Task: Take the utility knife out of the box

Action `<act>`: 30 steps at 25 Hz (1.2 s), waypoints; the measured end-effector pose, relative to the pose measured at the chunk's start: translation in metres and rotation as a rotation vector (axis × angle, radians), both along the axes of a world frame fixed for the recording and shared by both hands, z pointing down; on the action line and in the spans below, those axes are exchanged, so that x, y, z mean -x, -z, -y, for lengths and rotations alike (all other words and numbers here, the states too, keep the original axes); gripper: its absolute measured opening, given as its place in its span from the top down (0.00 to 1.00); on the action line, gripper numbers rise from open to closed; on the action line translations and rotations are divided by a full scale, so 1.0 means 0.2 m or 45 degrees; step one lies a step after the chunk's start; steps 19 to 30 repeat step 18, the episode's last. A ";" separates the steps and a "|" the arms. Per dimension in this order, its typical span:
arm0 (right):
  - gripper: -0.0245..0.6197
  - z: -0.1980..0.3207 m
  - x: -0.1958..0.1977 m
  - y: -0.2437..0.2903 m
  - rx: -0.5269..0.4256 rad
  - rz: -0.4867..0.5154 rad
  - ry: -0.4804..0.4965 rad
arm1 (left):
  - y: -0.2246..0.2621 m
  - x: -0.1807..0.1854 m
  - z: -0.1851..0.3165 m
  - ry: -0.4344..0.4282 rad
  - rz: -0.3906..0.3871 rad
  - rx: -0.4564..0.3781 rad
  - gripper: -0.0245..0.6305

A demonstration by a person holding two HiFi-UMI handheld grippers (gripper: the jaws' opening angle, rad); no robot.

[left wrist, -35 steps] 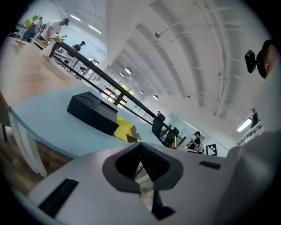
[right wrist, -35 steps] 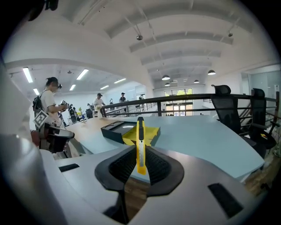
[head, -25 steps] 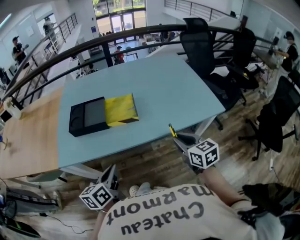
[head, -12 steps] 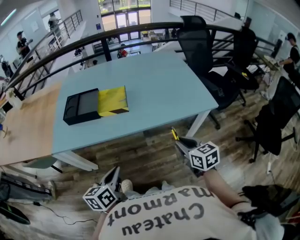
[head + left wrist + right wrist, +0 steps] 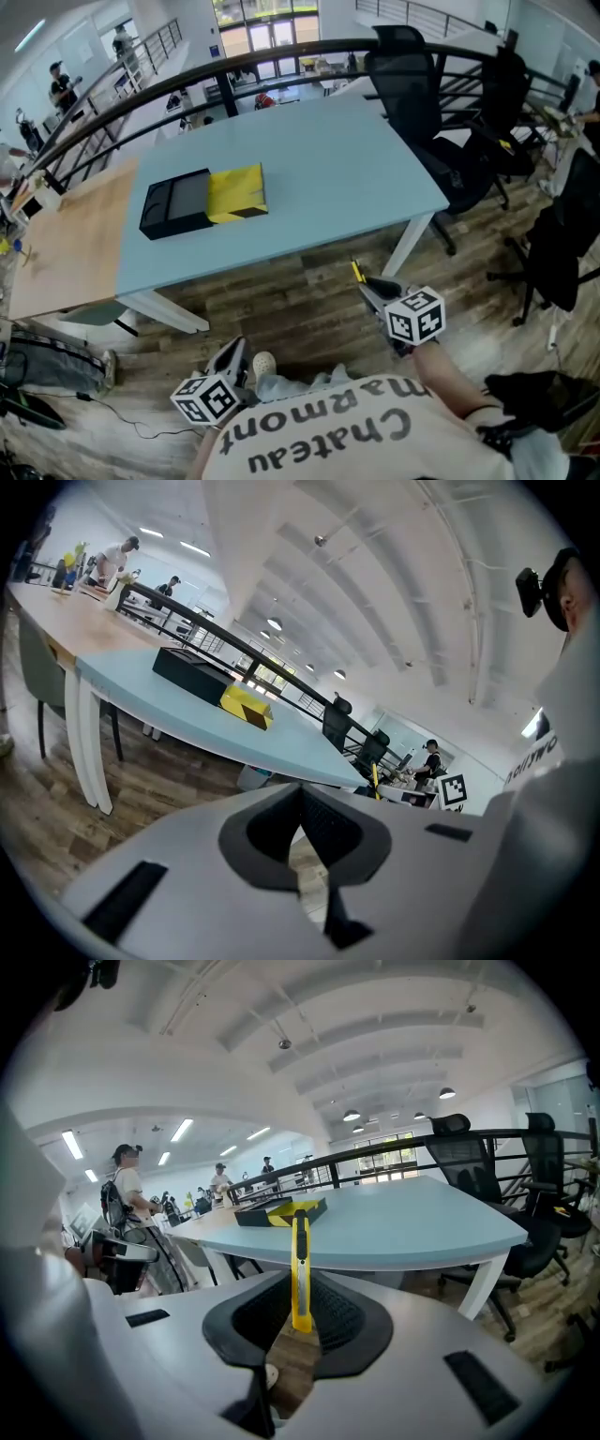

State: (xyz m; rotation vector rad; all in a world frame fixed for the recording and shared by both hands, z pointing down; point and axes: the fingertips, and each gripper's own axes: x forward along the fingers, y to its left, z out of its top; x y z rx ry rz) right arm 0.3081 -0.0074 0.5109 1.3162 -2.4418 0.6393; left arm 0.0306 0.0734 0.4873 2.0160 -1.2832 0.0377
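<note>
The box (image 5: 202, 200) lies on the light blue table (image 5: 328, 178): a black tray with its yellow lid alongside. It also shows as the box (image 5: 281, 1210) far off in the right gripper view and as the box (image 5: 214, 683) in the left gripper view. My right gripper (image 5: 367, 284) hangs over the wooden floor in front of the table, shut on a yellow utility knife (image 5: 356, 272). That knife (image 5: 300, 1265) stands upright between the pads of the right gripper (image 5: 300, 1288). My left gripper (image 5: 232, 356) is low at my left, and the left gripper (image 5: 302, 795) is shut on nothing.
Black office chairs (image 5: 412, 84) stand beyond the table's right end. A dark railing (image 5: 281, 58) runs behind the table. A wooden table (image 5: 66, 234) adjoins on the left. My shoe (image 5: 263, 364) is on the plank floor. People stand in the background.
Both grippers have drawn back from the table's front edge and sunk a little. The knife stays in the right gripper. The box has not moved on the table.
</note>
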 end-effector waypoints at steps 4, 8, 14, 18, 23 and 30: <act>0.84 -0.03 -0.02 -0.02 0.003 -0.002 0.012 | -0.04 -0.03 -0.04 0.003 -0.023 -0.005 0.96; 0.84 -0.04 -0.03 -0.02 0.013 -0.004 0.019 | -0.01 -0.06 -0.05 0.005 -0.008 0.015 0.96; 0.84 -0.03 -0.03 -0.05 0.037 -0.017 0.030 | -0.02 -0.05 0.01 0.000 -0.045 0.005 0.96; 0.84 -0.02 -0.04 -0.06 0.046 -0.052 0.047 | 0.00 -0.07 0.04 0.008 -0.067 0.011 0.96; 0.84 -0.02 -0.04 -0.06 0.046 -0.052 0.047 | 0.00 -0.07 0.04 0.008 -0.067 0.011 0.96; 0.84 -0.02 -0.04 -0.06 0.046 -0.052 0.047 | 0.00 -0.07 0.04 0.008 -0.067 0.011 0.96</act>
